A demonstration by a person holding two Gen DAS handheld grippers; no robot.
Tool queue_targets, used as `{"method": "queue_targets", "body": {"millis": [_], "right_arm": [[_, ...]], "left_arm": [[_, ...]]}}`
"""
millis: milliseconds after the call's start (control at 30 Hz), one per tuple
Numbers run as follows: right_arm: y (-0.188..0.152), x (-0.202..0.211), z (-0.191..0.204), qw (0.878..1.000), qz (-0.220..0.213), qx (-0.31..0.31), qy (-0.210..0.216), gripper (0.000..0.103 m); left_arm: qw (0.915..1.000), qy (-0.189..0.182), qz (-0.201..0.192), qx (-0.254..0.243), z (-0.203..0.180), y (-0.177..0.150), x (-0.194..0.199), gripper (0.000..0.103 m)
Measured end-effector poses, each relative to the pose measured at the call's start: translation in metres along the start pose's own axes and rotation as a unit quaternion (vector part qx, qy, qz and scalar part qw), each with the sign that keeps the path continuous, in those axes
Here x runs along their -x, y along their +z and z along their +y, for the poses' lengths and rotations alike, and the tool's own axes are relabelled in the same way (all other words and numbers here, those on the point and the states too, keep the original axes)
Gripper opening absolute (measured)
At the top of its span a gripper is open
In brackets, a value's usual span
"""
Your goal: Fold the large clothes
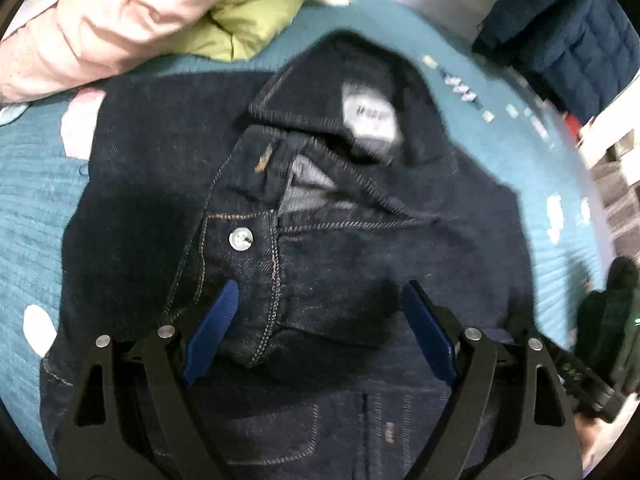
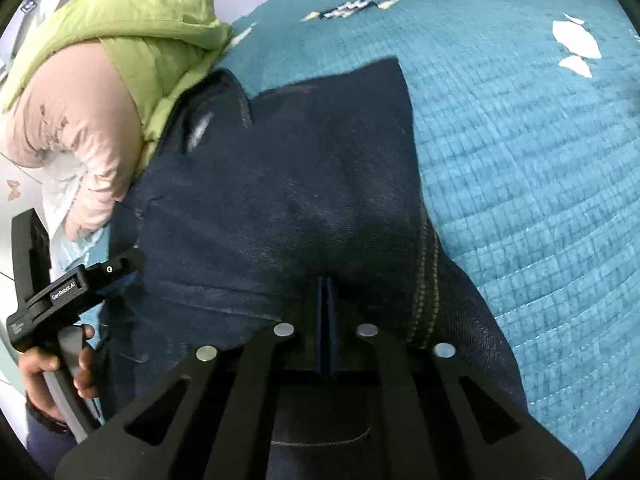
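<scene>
One garment matters here: the jacket (image 1: 304, 216), dark denim, lying on the teal bedspread (image 2: 520, 160) with its collar and white label turned up ahead of the left gripper (image 1: 316, 328). That gripper hangs over the button placket with its blue pads spread wide and nothing between them, probably poised to pin or pinch the front panel. The right gripper (image 2: 326, 320) has its pads pressed together at a raised ridge of denim beside a stitched seam; it appears to be pinching that fold, likely to carry the side across. Beyond the jacket, left of the right gripper, sit a green coat (image 2: 160, 40) and a pink coat (image 2: 72, 132), seemingly waiting.
</scene>
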State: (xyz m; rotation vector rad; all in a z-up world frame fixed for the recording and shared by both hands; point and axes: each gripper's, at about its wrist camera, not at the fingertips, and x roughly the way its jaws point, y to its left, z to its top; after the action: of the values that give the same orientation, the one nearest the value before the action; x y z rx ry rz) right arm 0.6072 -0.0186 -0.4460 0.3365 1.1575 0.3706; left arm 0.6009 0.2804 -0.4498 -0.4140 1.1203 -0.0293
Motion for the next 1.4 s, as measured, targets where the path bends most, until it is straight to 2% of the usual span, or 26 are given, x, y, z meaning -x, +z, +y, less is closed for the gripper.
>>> {"method": "queue_targets", "body": {"millis": [67,100,167,200,300,367,467,567,633,800,833,867,967,1033,1100,1133,1167,1200,1233,1300,1400], "right_arm": [[0.008,0.012,0.007,1.000,-0.014,0.011,0.011,0.014],[0.014,0.017,0.010,0.999,-0.022,0.018,0.016,0.017],[0.027,0.020,0.011,0.999,-0.031,0.022,0.016,0.030],[0.040,0.020,0.010,0.999,-0.035,0.022,0.013,0.030],[0.071,0.015,0.004,0.998,-0.046,0.032,-0.022,0.039],[0.089,0.007,0.000,0.998,-0.038,0.026,-0.042,0.042],[0.108,-0.004,-0.010,0.998,-0.025,0.014,-0.055,0.045],[0.125,-0.014,-0.018,0.997,-0.015,-0.005,-0.070,0.048],[0.133,-0.022,-0.025,0.997,-0.003,-0.009,-0.076,0.050],[0.146,-0.038,-0.041,0.996,0.026,-0.029,-0.084,0.052],[0.148,-0.043,-0.043,0.995,0.035,-0.029,-0.086,0.052],[0.150,-0.046,-0.044,0.995,0.038,-0.030,-0.089,0.052],[0.154,-0.052,-0.045,0.996,0.048,-0.035,-0.066,0.052],[0.156,-0.060,-0.048,0.995,0.060,-0.048,-0.065,0.052],[0.160,-0.064,-0.056,0.994,0.055,-0.079,-0.048,0.052],[0.162,-0.064,-0.057,0.994,0.054,-0.083,-0.045,0.045],[0.163,-0.064,-0.056,0.994,0.055,-0.079,-0.053,0.028],[0.164,-0.063,-0.053,0.994,0.053,-0.063,-0.073,0.020],[0.164,-0.060,-0.053,0.995,0.051,-0.053,-0.074,0.011],[0.162,-0.048,-0.051,0.997,0.037,-0.043,-0.055,0.009],[0.158,-0.024,-0.046,0.999,0.008,-0.031,-0.037,0.009]], "left_arm": [[0.9993,-0.016,-0.032,0.011,0.010,0.011,0.028,0.084],[0.9987,-0.012,-0.048,0.010,0.014,0.018,0.039,0.085],[0.9966,0.023,-0.078,0.016,0.031,0.035,0.059,0.090],[0.9957,0.044,-0.079,0.020,0.041,0.044,0.062,0.090],[0.9920,0.111,-0.051,0.029,0.072,0.072,0.051,0.090],[0.9895,0.136,-0.028,0.042,0.089,0.084,0.037,0.090],[0.9876,0.144,-0.008,0.062,0.105,0.097,0.017,0.090],[0.9887,0.141,-0.002,0.050,0.102,0.106,0.000,0.090],[0.9891,0.138,0.016,0.048,0.099,0.112,-0.013,0.090],[0.9857,0.156,0.036,0.052,0.104,0.117,-0.037,0.089],[0.9858,0.155,0.038,0.054,0.104,0.118,-0.041,0.087],[0.9862,0.150,0.044,0.056,0.104,0.117,-0.044,0.079],[0.9875,0.141,0.044,0.053,0.101,0.119,-0.049,0.071],[0.9873,0.142,0.048,0.053,0.101,0.121,-0.050,0.066],[0.9875,0.139,0.049,0.057,0.097,0.126,-0.056,0.057],[0.9873,0.140,0.050,0.056,0.097,0.128,-0.056,0.050],[0.9869,0.144,0.049,0.053,0.097,0.130,-0.054,0.041],[0.9866,0.148,0.047,0.050,0.098,0.131,-0.051,0.032],[0.9863,0.152,0.041,0.048,0.098,0.131,-0.047,0.028],[0.9878,0.144,0.032,0.052,0.096,0.128,-0.036,0.019],[0.9903,0.130,0.012,0.047,0.092,0.124,-0.018,0.013]]}}
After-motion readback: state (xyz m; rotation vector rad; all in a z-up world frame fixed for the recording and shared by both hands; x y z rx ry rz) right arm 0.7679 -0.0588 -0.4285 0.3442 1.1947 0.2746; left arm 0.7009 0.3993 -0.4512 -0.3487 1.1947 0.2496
